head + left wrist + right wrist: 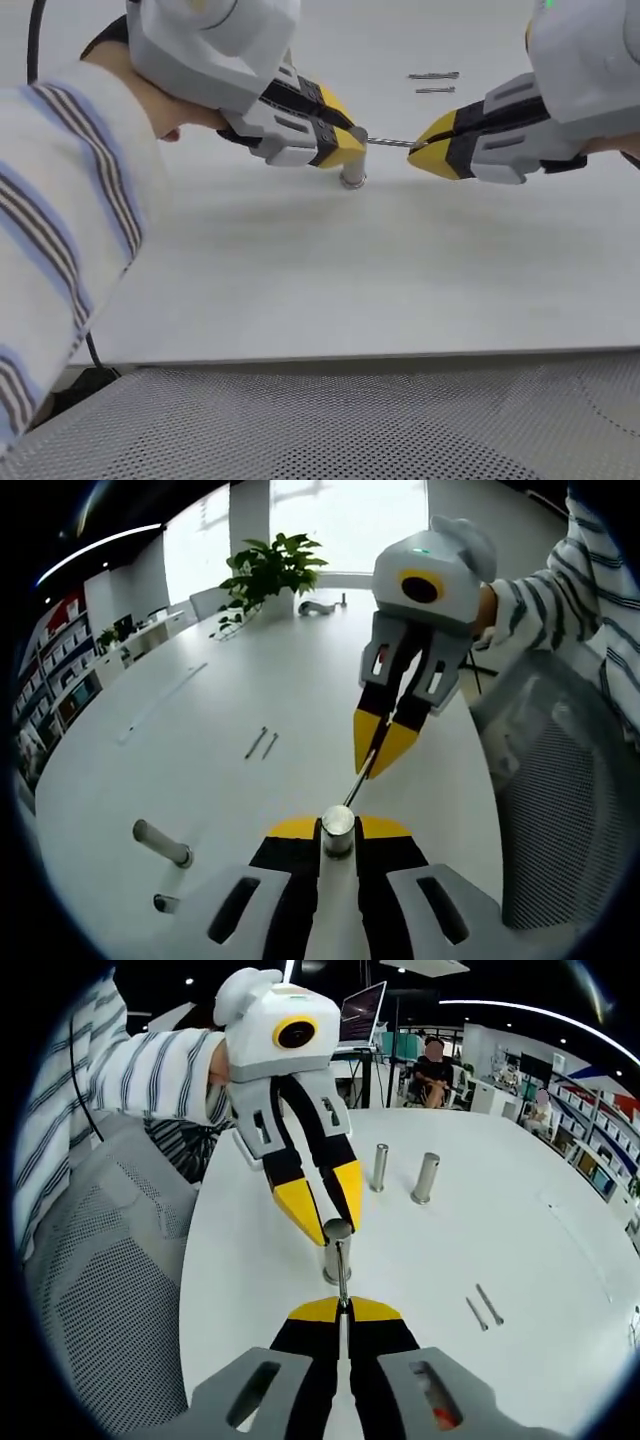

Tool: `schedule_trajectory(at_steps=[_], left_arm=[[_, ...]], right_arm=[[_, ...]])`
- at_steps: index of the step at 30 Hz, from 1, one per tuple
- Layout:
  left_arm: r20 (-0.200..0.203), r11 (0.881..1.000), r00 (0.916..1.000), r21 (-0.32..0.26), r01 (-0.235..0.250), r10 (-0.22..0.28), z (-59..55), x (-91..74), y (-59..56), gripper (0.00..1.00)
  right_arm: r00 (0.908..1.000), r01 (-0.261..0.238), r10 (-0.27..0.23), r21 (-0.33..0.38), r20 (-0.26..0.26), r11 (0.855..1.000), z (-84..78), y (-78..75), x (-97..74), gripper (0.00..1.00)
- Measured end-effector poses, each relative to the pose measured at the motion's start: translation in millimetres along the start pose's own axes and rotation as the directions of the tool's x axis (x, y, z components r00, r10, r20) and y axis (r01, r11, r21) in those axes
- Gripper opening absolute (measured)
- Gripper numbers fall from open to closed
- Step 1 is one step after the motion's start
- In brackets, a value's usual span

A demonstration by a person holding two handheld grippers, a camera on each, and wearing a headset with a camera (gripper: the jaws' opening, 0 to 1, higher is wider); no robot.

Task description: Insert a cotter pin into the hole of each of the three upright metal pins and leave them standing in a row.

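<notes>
The left hand-held gripper (345,150) was clamped on the upper part of an upright metal pin (353,176), whose foot stood on the white tabletop (300,280). The right hand-held gripper (425,152) was pinched narrowly on one end of a cotter pin (390,142). It held the cotter pin level above the tabletop, with its long axis aimed straight at the metal pin.

The metal pin lay directly ahead of the right hand-held gripper, on the line of the cotter pin. The cotter pin's free tip met the metal pin just below its top, between the yellow jaw tips of the left hand-held gripper. Whether the tip had entered the hole could not be told.

The coming move appeared to turn on this alignment: the cotter pin crosswise to the upright pin, at the height of the hole, and pushed along its own length. The right hand-held gripper seemed the one to advance, with the left serving as a clamp.

The metal pin was a short grey cylinder with a slightly wider foot; the cotter pin was thin, straight and dark. A second metal pin (380,1167) and a third metal pin (425,1177) stood upright side by side, well apart from the clamped one. Two spare cotter pins (432,76) (435,90) lay flat beyond the right hand-held gripper.
</notes>
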State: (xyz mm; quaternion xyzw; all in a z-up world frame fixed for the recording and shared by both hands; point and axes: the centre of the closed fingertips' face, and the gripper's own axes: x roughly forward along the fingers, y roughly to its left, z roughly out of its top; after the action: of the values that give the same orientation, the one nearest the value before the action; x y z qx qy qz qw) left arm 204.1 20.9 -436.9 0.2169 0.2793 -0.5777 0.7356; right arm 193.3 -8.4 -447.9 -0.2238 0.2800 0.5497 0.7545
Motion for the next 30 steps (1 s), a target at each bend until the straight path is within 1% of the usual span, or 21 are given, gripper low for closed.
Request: schedule_trajectory(at_steps=[4, 6, 9, 12, 15, 20, 23, 26, 27, 30], left_arm=[[-0.003, 1.000, 1.0000, -0.017, -0.006, 0.006, -0.8, 0.6, 0.4, 0.09], [-0.003, 0.998, 0.9999, -0.058, -0.012, 0.012, -1.2, 0.9, 0.2, 0.09], [-0.006, 0.999, 0.9999, -0.047, -0.015, 0.015, -0.8, 0.4, -1.8, 0.09], [-0.008, 0.998, 0.9998, -0.060, -0.021, 0.020, -1.5, 0.8, -1.3, 0.09], [-0.008, 0.998, 0.9997, -0.060, -0.024, 0.023, -1.0, 0.7, -1.2, 0.09], [-0.011, 0.998, 0.9996, -0.059, -0.026, 0.025, 0.6, -0.7, -3.7, 0.09], [-0.017, 0.998, 0.9994, -0.060, -0.031, 0.030, 1.5, -1.9, -5.1, 0.09], [-0.018, 0.998, 0.9994, -0.058, -0.032, 0.031, 1.7, -2.4, -7.5, 0.09], [-0.019, 0.998, 0.9993, -0.060, -0.032, 0.031, 1.3, -2.5, -7.6, 0.09], [-0.018, 0.997, 0.9993, -0.063, -0.033, 0.032, 1.2, -4.4, -8.7, 0.09]], right_arm=[[1.0000, -0.002, 0.002, -0.002, -0.001, 1.000, 2.8, 1.4, 1.1, 0.00], [1.0000, -0.003, 0.003, -0.006, 0.000, 1.000, 3.7, 1.6, 2.0, 0.00], [1.0000, -0.002, 0.002, -0.010, -0.003, 1.000, 4.2, 1.0, 3.7, 0.00], [1.0000, 0.004, -0.004, -0.008, -0.005, 1.000, 3.3, -0.2, 4.7, 0.00], [1.0000, 0.004, -0.004, -0.007, -0.004, 1.000, 2.6, -1.0, 5.4, 0.00], [0.9999, 0.008, -0.008, -0.013, -0.008, 1.000, 2.9, -2.2, 7.3, 0.00], [0.9997, 0.013, -0.013, -0.019, -0.018, 1.000, 3.1, -3.5, 10.3, 0.00], [0.9995, 0.013, -0.014, -0.029, -0.027, 1.000, 4.6, -2.3, 12.8, 0.00], [0.9998, 0.009, -0.010, -0.039, -0.019, 0.999, 6.7, -2.5, 14.4, 0.00], [0.9998, 0.009, -0.009, -0.040, -0.015, 0.999, 10.3, -0.9, 16.9, 0.00]])
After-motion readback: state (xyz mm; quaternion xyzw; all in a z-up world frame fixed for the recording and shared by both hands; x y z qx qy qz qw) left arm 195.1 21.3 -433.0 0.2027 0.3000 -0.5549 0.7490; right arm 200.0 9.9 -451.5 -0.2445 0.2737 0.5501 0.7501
